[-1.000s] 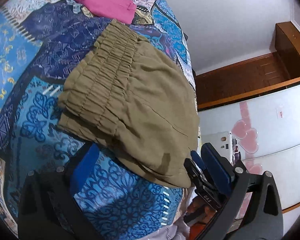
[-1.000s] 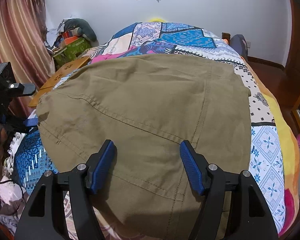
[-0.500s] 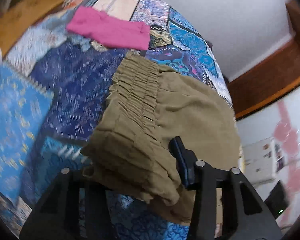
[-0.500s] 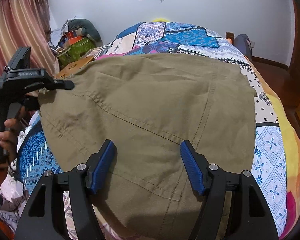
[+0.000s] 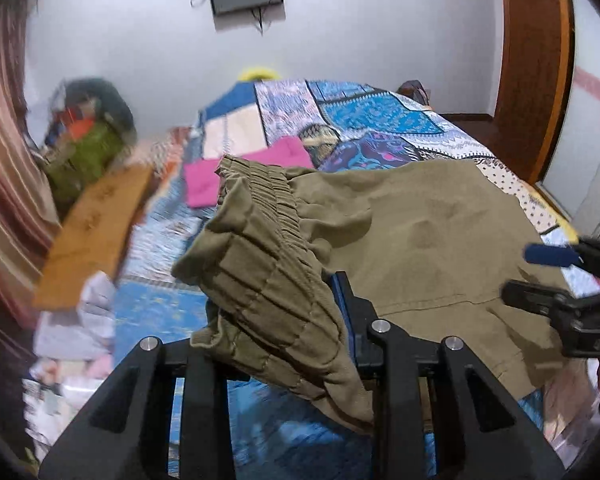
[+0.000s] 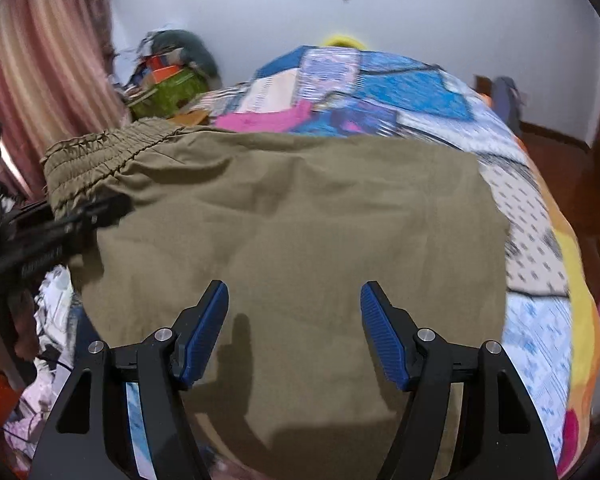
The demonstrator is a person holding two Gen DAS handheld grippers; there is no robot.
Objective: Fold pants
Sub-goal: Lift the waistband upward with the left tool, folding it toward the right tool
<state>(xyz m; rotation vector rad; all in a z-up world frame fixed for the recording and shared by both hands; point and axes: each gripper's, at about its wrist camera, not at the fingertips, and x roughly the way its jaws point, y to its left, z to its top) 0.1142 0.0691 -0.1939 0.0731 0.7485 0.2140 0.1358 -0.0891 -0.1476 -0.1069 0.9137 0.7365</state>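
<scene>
Left view only: left tongs (image 5: 300, 320) closing, clamped on the gathered elastic waistband of the olive pants (image 5: 420, 232), corner lifted off the bed (image 5: 372, 116).
Right view only: right tongs (image 6: 294, 332) spread wide, gripping nothing, above the flat cloth.
Change: a second ago the left tongs gaped wide beside the pants.
Textures: pants woven, waistband ruched; bedspread patchwork print; pink cloth (image 5: 244, 172) behind.

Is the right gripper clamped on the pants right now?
No: the right gripper is open, blue pads apart over the olive pants, pinching no fabric.
</scene>
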